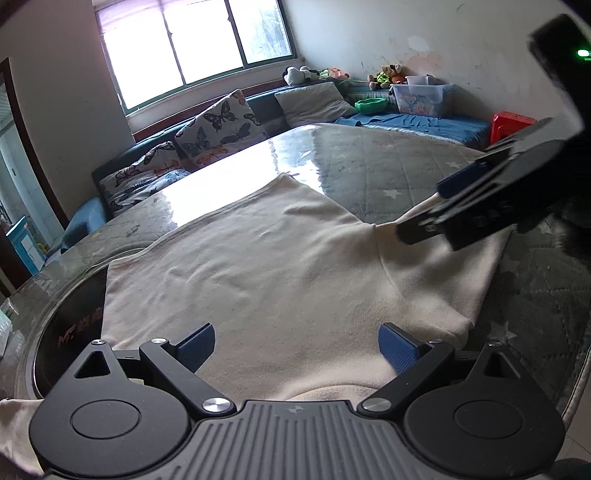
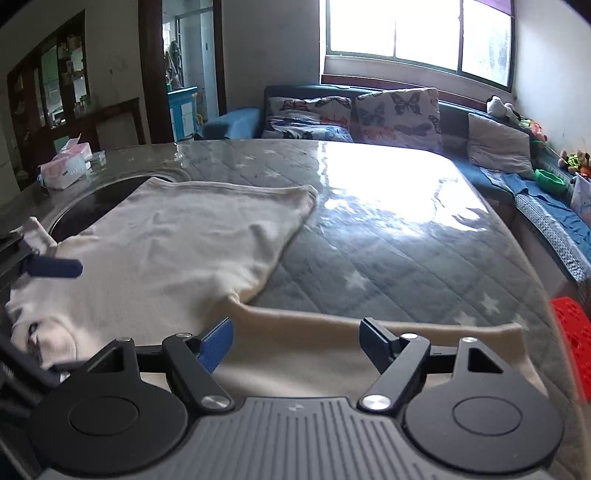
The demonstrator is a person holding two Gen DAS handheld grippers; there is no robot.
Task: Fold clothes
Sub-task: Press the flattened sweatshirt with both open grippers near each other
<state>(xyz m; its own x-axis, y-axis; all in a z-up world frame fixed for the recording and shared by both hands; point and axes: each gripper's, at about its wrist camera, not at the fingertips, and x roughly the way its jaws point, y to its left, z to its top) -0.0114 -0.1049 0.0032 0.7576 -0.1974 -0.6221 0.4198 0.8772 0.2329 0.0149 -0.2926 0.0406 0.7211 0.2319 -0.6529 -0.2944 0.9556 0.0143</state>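
Both my grippers stand wide with nothing pinched: left gripper (image 1: pixel 297 347) over the cream shirt (image 1: pixel 258 266), right gripper (image 2: pixel 297 341) over its sleeve (image 2: pixel 369 343). One shirt lies flat on the glossy star-quilted table (image 2: pixel 388 229); beyond, one window (image 2: pixel 417 33), two butterfly cushions (image 2: pixel 399 114).

The cream garment (image 1: pixel 258 266) is seen to be soft, matt knit cloth with a faintly napped surface. The desk (image 2: pixel 388 236) is covered by grey quilted, star-printed fabric under what appears to be a clear glossy sheet, on which window light is strongly reflected. Matt black plastic is shown on the left claw (image 1: pixel 297 349) and right claw (image 2: pixel 297 341), with ribbed blue pads (image 2: pixel 216 345) and polished metal pivot screws.
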